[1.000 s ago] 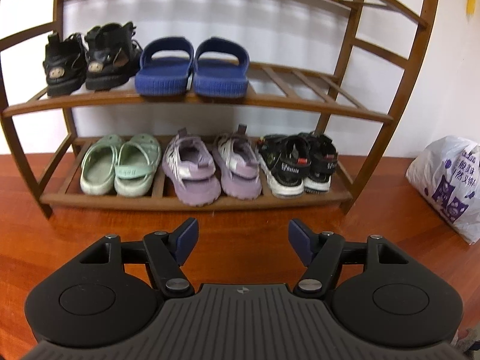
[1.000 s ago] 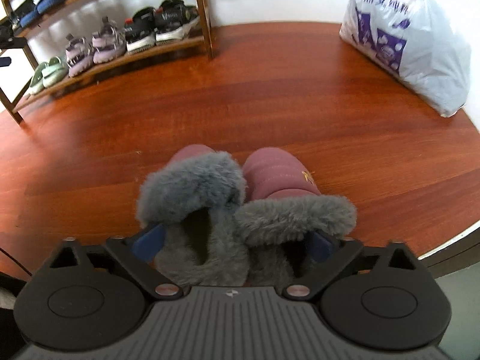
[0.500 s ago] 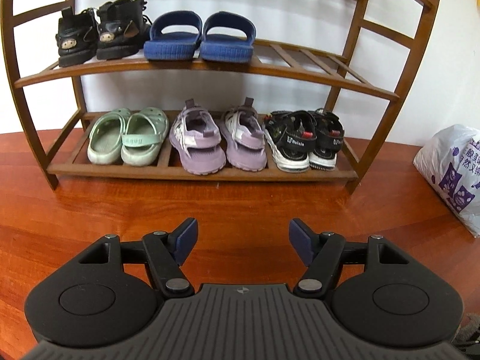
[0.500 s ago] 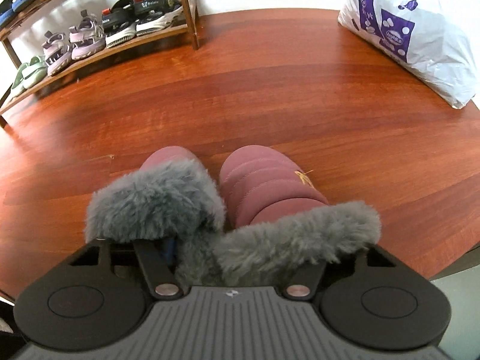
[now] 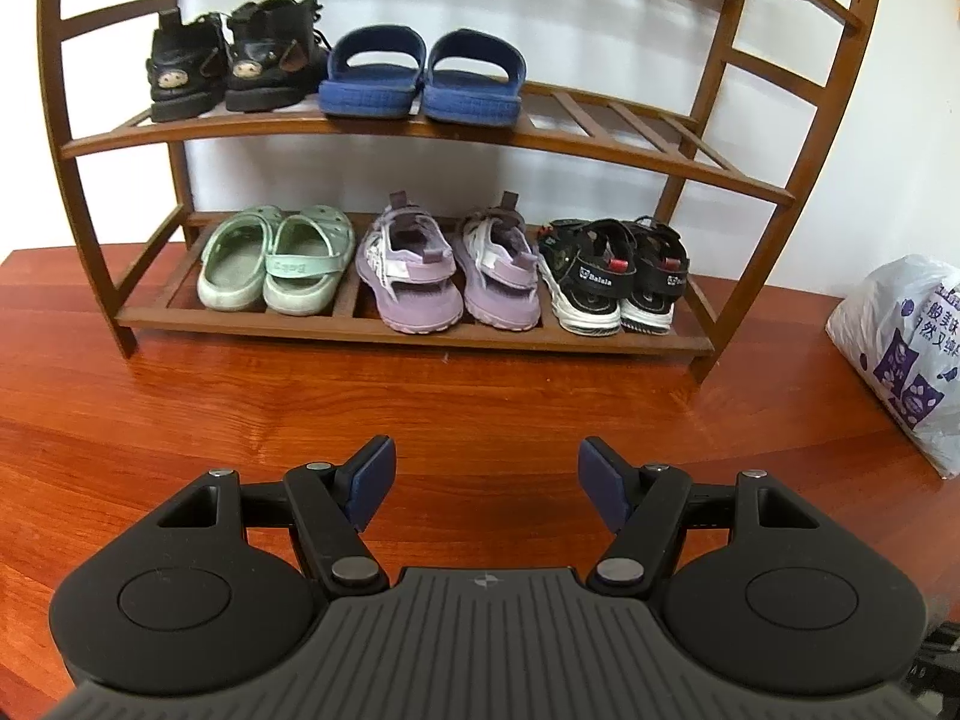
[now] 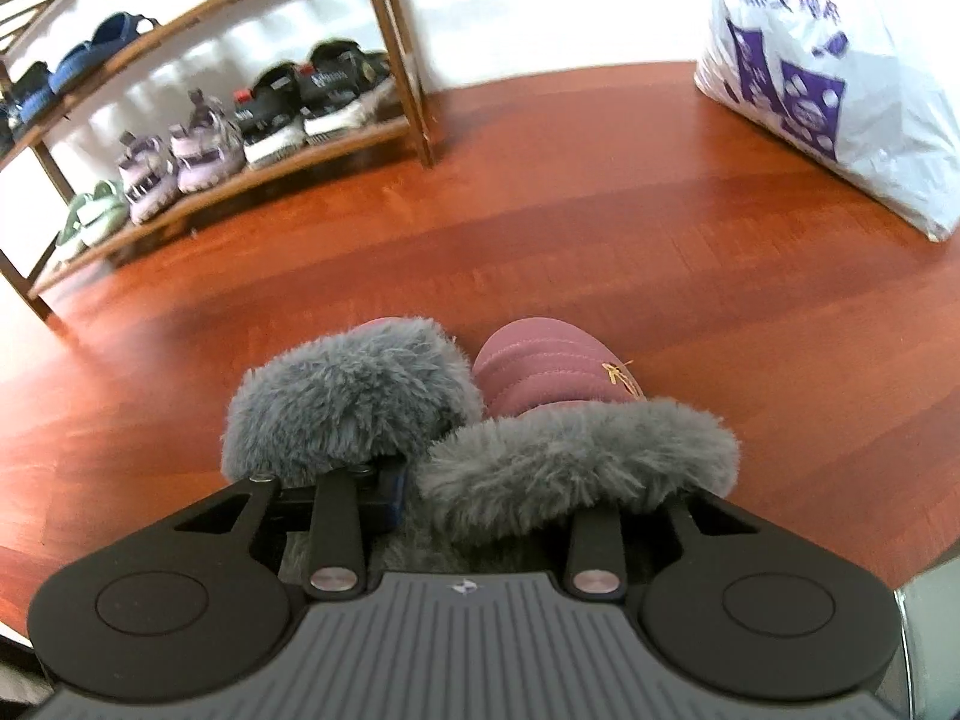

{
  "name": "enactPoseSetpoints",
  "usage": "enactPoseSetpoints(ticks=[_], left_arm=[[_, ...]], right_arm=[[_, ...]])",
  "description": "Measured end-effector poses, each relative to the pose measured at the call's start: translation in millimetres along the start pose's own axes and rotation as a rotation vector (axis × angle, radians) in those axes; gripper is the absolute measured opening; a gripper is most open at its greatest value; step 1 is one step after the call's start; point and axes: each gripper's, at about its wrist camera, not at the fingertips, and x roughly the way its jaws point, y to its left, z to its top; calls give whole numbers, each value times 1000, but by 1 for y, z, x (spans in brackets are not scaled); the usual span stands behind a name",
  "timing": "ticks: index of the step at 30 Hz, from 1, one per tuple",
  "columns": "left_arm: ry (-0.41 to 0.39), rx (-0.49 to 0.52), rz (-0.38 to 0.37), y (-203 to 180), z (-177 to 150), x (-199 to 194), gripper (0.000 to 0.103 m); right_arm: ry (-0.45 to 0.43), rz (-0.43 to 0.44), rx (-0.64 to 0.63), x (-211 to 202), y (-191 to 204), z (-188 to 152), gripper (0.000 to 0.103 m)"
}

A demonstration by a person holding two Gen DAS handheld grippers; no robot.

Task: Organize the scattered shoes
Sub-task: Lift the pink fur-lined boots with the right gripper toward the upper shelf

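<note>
Right wrist view: right tool [image 6: 480,495] closing around furry slippers [image 6: 480,420] between its jaws.

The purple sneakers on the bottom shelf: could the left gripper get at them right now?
Probably yes. The left gripper is open and holds nothing, and only bare wooden floor lies between it and the purple sneakers, whose heels face outward at the shelf's front edge.
</note>
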Motion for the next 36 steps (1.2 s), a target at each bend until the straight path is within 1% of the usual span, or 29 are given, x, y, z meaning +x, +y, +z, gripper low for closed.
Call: enactPoseSetpoints(ticks=[6, 10, 13, 15, 18, 20, 23, 29, 31, 35, 36], left_arm=[[-11, -22, 18, -1, -2, -13, 70], [-32, -18, 29, 2, -1, -28, 70], [-45, -13, 34, 4, 1, -38, 74], [-57, -12, 34, 8, 5, -46, 74], [-76, -10, 35, 15, 9, -52, 75], [-85, 0, 34, 19, 12, -54, 75], [-95, 9, 33, 27, 14, -56, 75], [-97, -42, 32, 49, 15, -55, 76], [-99, -65, 33, 57, 16, -54, 76], [-105, -85, 36, 69, 18, -53, 76], [-107, -88, 37, 71, 18, -53, 76]], right_arm=[[-31, 46, -25, -7, 18, 35, 38], [-33, 81, -30, -11, 33, 64, 38], [-28, 93, -26, -14, 44, 87, 38], [-27, 97, -30, -17, 55, 107, 38], [-26, 97, -41, -18, 67, 127, 38], [-29, 97, -47, -19, 75, 141, 38], [-39, 95, -64, -20, 94, 172, 38], [-63, 69, -110, -18, 129, 226, 38], [-72, 75, -113, -14, 141, 247, 38], [-74, 101, -103, -6, 156, 276, 38], [-74, 110, -100, -3, 163, 288, 38]])
